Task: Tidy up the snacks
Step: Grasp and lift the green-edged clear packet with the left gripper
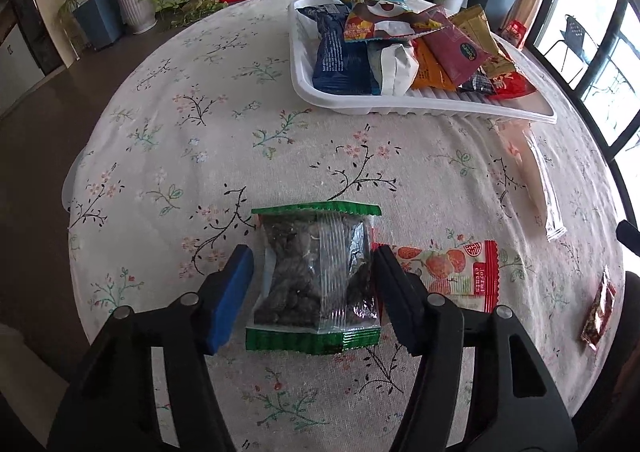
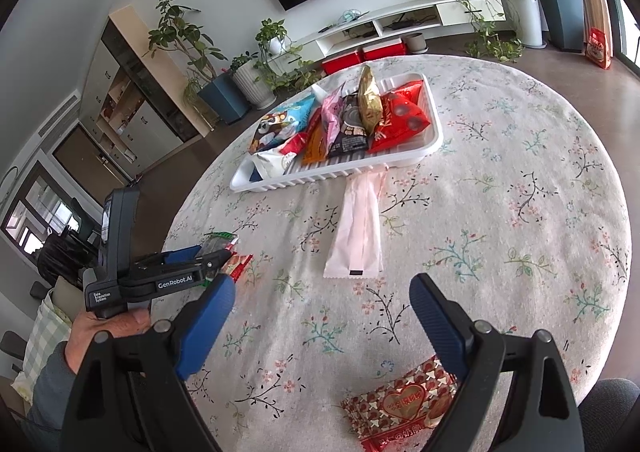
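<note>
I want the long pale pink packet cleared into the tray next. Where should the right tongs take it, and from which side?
Probably across its narrow width near the sealed end closest to the right tongs, coming from above. The pale pink packet lies flat on the tablecloth, lengthwise away from them, and its far end touches or slips under the white tray, so the near end is freer.

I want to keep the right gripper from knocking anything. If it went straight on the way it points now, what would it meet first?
Most likely the bare floral tablecloth between the open jaws of the right gripper. The pink packet lies further along that line, and the red heart-print packet sits nearer, under the jaws; depth is hard to judge.
</note>
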`<state>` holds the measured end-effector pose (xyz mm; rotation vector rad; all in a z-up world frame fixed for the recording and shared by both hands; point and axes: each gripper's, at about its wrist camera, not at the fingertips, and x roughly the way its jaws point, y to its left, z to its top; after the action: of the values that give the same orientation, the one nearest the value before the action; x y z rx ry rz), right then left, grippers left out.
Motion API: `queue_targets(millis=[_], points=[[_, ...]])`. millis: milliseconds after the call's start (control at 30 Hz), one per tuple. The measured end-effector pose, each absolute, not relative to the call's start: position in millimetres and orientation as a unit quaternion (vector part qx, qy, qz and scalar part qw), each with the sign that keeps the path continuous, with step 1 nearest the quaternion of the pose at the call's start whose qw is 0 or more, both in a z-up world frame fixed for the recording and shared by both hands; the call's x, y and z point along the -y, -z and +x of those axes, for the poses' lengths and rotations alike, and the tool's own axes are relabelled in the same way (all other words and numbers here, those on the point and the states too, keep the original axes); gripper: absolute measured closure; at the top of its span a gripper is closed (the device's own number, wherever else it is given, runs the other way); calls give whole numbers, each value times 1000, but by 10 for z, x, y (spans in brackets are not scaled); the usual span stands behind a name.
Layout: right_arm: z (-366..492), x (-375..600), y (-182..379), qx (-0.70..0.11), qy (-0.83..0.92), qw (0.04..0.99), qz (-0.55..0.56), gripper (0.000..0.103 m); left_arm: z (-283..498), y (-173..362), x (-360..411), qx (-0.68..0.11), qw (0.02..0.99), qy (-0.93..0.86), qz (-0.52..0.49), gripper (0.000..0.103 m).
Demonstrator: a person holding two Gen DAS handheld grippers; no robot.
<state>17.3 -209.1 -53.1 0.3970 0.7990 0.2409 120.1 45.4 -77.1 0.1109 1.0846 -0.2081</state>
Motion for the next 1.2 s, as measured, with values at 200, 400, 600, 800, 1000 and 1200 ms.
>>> queue_targets(millis=[200,400,600,800,1000,1200], points=[[185,2096,511,-385,-112,896,190,11,1179,738,-521,-515,848,116,52,71],[282,2120,479,-388,-100,898,179,12,1140,718,-570,-511,849,131,39,76],[507,2117,505,-413,-79,894,156,15,1057,635,-617,-497,855,150,7,77],[784,2092,613,-441,-65,884,142,20,923,593,-731,-487,859,158,-23,77],[1038,1893,704,-461,-60,880,96,25,852,570,-807,-477,863,161,-42,77],[1150,1684,877,-489,-45,870,41,37,824,578,-802,-477,862,166,-45,77]])
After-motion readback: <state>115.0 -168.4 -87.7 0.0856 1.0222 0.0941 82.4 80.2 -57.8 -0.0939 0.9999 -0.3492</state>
